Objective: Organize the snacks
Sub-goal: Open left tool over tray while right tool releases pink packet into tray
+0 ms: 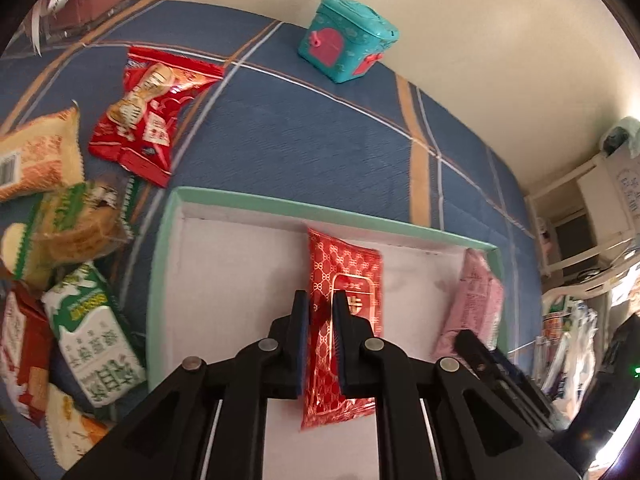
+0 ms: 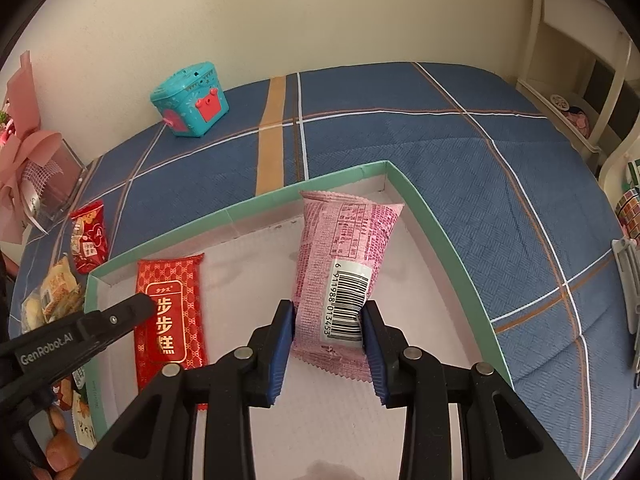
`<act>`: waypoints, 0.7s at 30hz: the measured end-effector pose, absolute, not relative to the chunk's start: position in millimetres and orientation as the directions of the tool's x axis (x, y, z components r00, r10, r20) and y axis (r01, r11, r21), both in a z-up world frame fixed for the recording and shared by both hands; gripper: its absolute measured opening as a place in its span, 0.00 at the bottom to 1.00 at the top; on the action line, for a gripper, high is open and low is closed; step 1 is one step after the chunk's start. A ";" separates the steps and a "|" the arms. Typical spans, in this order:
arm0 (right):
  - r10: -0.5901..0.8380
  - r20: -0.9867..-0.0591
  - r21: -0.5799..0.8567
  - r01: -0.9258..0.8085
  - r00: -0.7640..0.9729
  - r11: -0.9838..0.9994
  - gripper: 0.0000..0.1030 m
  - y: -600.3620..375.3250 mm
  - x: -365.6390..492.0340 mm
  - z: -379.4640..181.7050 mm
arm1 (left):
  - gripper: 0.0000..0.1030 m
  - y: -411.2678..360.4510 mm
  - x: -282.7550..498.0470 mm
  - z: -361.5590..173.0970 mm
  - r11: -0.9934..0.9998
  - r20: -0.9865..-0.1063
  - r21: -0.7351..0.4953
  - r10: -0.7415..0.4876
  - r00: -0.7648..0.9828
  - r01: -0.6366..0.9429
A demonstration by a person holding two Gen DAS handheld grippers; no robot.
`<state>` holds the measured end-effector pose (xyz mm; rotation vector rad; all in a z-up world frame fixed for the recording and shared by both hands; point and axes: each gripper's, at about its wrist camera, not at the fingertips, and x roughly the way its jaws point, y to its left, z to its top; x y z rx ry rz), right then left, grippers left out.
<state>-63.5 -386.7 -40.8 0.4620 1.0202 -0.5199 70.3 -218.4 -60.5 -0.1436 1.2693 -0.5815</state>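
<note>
Snacks were being sorted into a shallow green-rimmed tray (image 1: 168,240) lying on a blue plaid bed.

From the left wrist camera, the left claw (image 1: 321,300) had its blue-padded jaws closed on the left edge of a red patterned snack packet (image 1: 348,280). That packet lay inside the tray with its long axis running near to far, straight out along the claw's fingers, its far end touching the tray's far wall. A pink packet (image 1: 476,300) leaned in the tray's right corner, with the other claw just visible beside it. Loose snacks sat outside the tray to the left: a red peanut bag (image 1: 148,112), a green-and-white packet (image 1: 96,332) and others piled together. A teal toy box (image 1: 348,38) stood far off by the wall.

From the right wrist camera, the right claw (image 2: 329,316) was clamped across the near end of the pink packet (image 2: 348,240), barcode label up, its long axis also pointing away toward the tray's far right corner (image 2: 388,168). The red packet (image 2: 170,308) lay flat to the left, well apart from the pink one. Judging by this, each arm was nearest its own packet, and both looked ready for release into side-by-side rows.
</note>
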 end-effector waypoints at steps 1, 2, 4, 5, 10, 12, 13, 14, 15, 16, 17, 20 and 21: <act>-0.189 -0.887 0.121 0.606 0.422 0.786 0.37 -387.1 -63.7 -40.9 | 0.09 -217.6 70.4 -58.9 0.853 -0.861 -0.402 -0.476 0.180 0.333; -0.188 -0.888 0.121 0.608 0.420 0.785 0.37 -387.2 -63.5 -40.9 | 0.09 -218.2 70.7 -57.7 0.859 -0.867 -0.389 -0.464 0.183 0.334; -0.186 -0.889 0.123 0.610 0.418 0.783 0.37 -387.4 -63.5 -40.9 | 0.10 -218.2 70.1 -54.0 0.874 -0.885 -0.343 -0.424 0.193 0.345; -0.185 -0.890 0.122 0.610 0.416 0.783 0.37 -387.5 -63.9 -40.7 | 0.10 -218.6 68.9 -51.1 0.881 -0.894 -0.312 -0.399 0.203 0.356; -0.192 -0.895 0.111 0.619 0.403 0.778 0.51 -388.3 -67.5 -38.8 | 0.30 -220.6 62.8 -36.3 0.898 -0.914 -0.194 -0.312 0.258 0.395; -0.188 -0.896 0.118 0.623 0.402 0.773 0.60 -388.7 -72.0 -38.1 | 0.38 -218.5 59.4 -29.9 0.903 -0.916 -0.144 -0.276 0.290 0.406; -0.186 -0.896 0.121 0.625 0.403 0.771 0.62 -388.8 -73.7 -37.8 | 0.41 -216.8 57.9 -27.0 0.904 -0.916 -0.123 -0.262 0.303 0.408; -0.185 -0.897 0.123 0.628 0.401 0.768 0.64 -388.9 -76.2 -37.3 | 0.43 -214.6 56.5 -24.1 0.906 -0.917 -0.104 -0.247 0.314 0.409; -0.184 -0.898 0.124 0.631 0.400 0.765 0.67 -388.9 -77.9 -37.0 | 0.48 -212.0 55.2 -21.7 0.909 -0.917 -0.088 -0.233 0.323 0.407; -0.183 -0.899 0.126 0.635 0.399 0.762 0.69 -388.8 -80.1 -36.8 | 0.52 -211.2 55.1 -20.1 0.912 -0.916 -0.076 -0.223 0.333 0.403; -0.179 -0.900 0.131 0.637 0.398 0.760 0.71 -388.1 -82.6 -36.3 | 0.54 -208.6 53.3 -17.7 0.915 -0.913 -0.062 -0.213 0.347 0.398; -0.164 -0.901 0.144 0.633 0.402 0.761 0.76 -384.1 -86.6 -34.8 | 0.60 -200.7 48.1 -11.6 0.922 -0.905 -0.025 -0.184 0.383 0.386; -0.163 -0.901 0.143 0.630 0.403 0.764 0.78 -381.7 -88.3 -33.9 | 0.62 -198.1 45.7 -10.2 0.925 -0.903 -0.008 -0.170 0.394 0.380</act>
